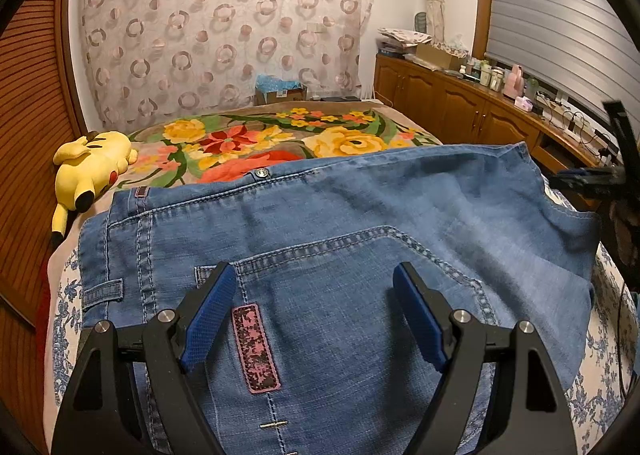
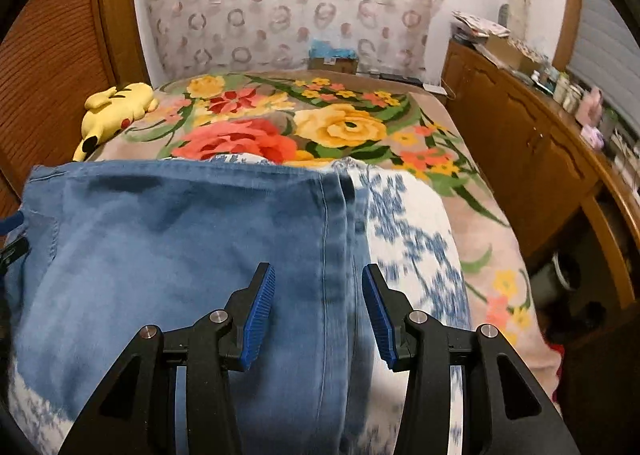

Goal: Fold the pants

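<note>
Blue denim pants [image 1: 320, 223] lie on the bed, with the waistband, a metal button and a back pocket with a pink patch in the left wrist view. A lighter leg part is folded over on the right. My left gripper [image 1: 314, 275] is open and hovers over the back pocket. In the right wrist view the pants' leg [image 2: 180, 239] lies flat with its side seam near the middle. My right gripper [image 2: 318, 275] is open above that seam edge and holds nothing. The right gripper also shows at the right edge of the left wrist view [image 1: 588, 177].
A floral blanket [image 1: 256, 139] covers the far bed, with a blue-patterned white sheet [image 2: 412, 227] under the pants. A yellow plush toy [image 1: 92, 171] lies at the left. A wooden sideboard [image 1: 460, 103] with bottles runs along the right. A wooden wardrobe stands left.
</note>
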`<move>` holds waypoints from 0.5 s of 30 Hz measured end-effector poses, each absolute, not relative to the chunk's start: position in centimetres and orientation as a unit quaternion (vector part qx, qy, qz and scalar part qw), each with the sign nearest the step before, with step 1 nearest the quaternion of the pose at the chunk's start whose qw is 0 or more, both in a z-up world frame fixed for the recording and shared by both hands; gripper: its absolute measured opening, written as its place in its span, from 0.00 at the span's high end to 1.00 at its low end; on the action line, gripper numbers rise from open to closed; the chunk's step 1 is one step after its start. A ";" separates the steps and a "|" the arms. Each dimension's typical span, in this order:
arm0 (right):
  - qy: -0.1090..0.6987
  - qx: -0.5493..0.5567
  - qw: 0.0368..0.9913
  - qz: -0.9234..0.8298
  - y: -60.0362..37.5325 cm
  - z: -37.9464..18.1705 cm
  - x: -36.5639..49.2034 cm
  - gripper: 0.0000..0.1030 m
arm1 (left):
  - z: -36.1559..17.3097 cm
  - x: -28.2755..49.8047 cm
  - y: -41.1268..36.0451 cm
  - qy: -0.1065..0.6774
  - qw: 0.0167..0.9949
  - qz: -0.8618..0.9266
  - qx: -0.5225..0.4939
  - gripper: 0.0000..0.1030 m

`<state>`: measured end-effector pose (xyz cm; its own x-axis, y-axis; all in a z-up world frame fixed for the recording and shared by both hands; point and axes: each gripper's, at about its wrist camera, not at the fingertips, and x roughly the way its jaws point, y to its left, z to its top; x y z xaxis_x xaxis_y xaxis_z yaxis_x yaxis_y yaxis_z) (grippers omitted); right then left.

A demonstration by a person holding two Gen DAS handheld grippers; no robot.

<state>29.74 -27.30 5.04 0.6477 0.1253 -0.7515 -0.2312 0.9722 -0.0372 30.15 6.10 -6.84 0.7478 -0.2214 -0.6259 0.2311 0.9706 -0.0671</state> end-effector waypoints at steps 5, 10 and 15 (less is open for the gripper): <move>0.422 -0.053 0.901 0.080 -28.6 4.4 26.5 0.45 | -6.9 30.1 6.1 0.333 0.935 -0.121 0.007 0.21; 0.439 -0.031 0.896 0.062 -30.1 3.7 24.4 0.44 | -6.9 30.1 6.0 0.334 0.935 -0.120 0.009 0.21; 0.449 -0.012 0.891 0.066 -29.8 3.2 23.6 0.44 | -6.9 30.0 5.8 0.334 0.935 -0.120 0.009 0.21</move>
<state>23.61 -29.80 3.25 0.5874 0.1072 -0.8022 -0.1280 0.9910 0.0387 30.03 5.83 -6.94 0.7484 -0.2179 -0.6264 0.2303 0.9711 -0.0627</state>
